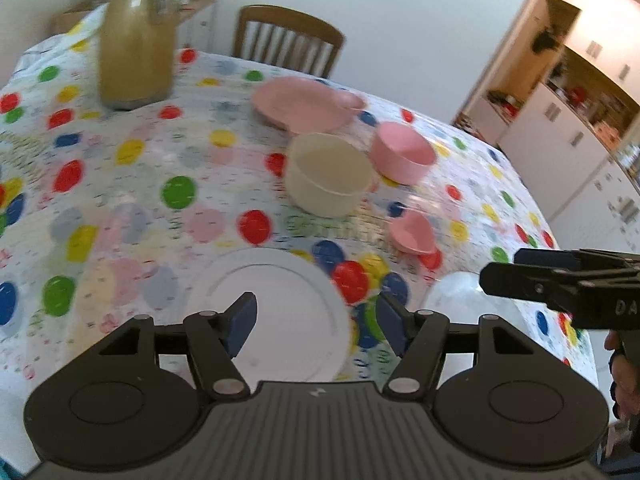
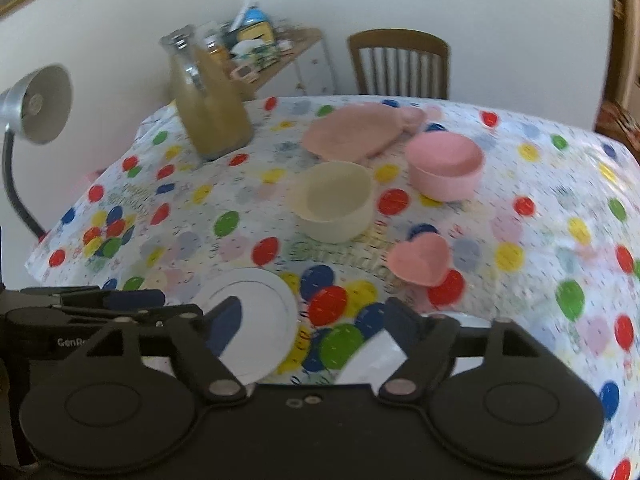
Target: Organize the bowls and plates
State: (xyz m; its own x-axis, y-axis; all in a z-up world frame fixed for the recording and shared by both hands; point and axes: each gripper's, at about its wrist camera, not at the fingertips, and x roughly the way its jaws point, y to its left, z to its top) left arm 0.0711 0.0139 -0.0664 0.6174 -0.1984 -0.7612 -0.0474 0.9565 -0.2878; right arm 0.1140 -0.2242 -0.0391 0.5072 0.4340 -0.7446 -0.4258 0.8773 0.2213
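**Plates and bowls spread over a balloon-print surface, both sets of jaws apart**

The surface (image 1: 132, 184) is covered by a glossy plastic cloth printed with red, green, yellow and blue balloons, slightly wrinkled. A wooden slat-back chair (image 1: 289, 40) stands at its far edge, and a tall tan jug (image 1: 136, 40) with a shiny metal top stands upright at the far left.

The pink plate (image 1: 298, 106) is the widest dish: round, shallow and matt, lying flat near the far side. The white plate (image 1: 276, 308) lies flat at the near edge, round and smooth with a raised ring inside its rim. With no long axis, both simply face up.

The cream bowl (image 1: 330, 180) sits mid-surface, a straight-walled round bowl with its mouth upward. The pink bowl (image 1: 402, 156) stands just to its right, the same shape, rim up and nearly touching it. A white rounded dish (image 1: 452, 292) shows at the near right edge, partly hidden; its form is unclear. The small pink heart-shaped bowl (image 2: 420, 262) sits nearer than the cream bowl, open side up, its tip towards the near right.

The left gripper (image 1: 318, 322) hangs over the white plate, jaws apart with nothing between them. The right gripper (image 2: 316, 328) hangs over the near edge, jaws likewise apart and empty, blue pads facing inward.
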